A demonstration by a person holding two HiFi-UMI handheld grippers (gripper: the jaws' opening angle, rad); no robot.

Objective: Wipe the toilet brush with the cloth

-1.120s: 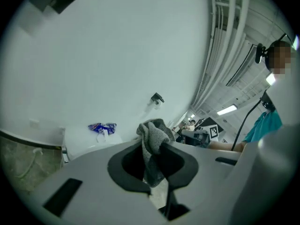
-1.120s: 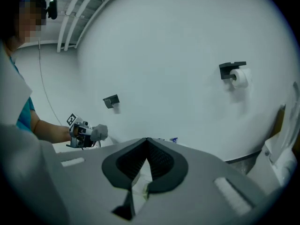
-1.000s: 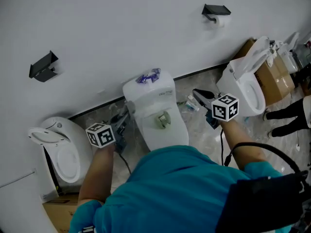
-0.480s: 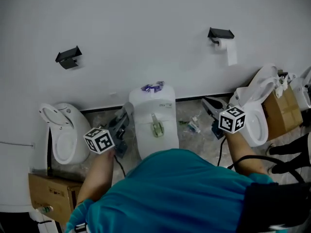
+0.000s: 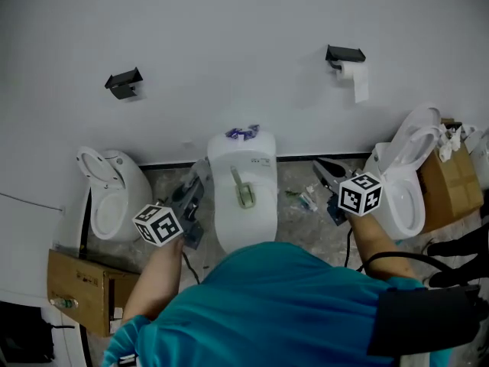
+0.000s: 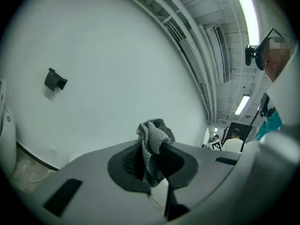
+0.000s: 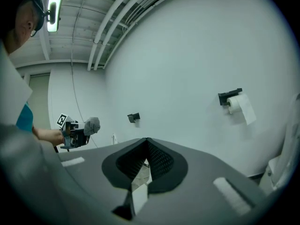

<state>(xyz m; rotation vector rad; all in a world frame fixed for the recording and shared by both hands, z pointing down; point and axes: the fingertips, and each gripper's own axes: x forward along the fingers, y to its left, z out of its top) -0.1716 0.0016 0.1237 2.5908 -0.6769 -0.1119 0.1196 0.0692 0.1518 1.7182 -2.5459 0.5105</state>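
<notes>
Left gripper (image 6: 151, 148): jaws clamped on the grey cloth (image 6: 154, 131), which is bunched up and sticks out above the jaw tips. The gripper points at the white wall (image 6: 108, 78), held beside the left flank of the middle toilet (image 5: 260, 216).

Right gripper (image 7: 146, 142): jaws closed tip to tip, with nothing between them. I hold it on the other side of that toilet, aimed at the wall below the toilet paper roll (image 7: 240, 108).

Toilet brush (image 5: 243, 189): what looks like it, a thin handle with an olive-green head, lies on the closed lid of the middle toilet, between my two grippers and clear of both. The cloth does not touch it.
</notes>
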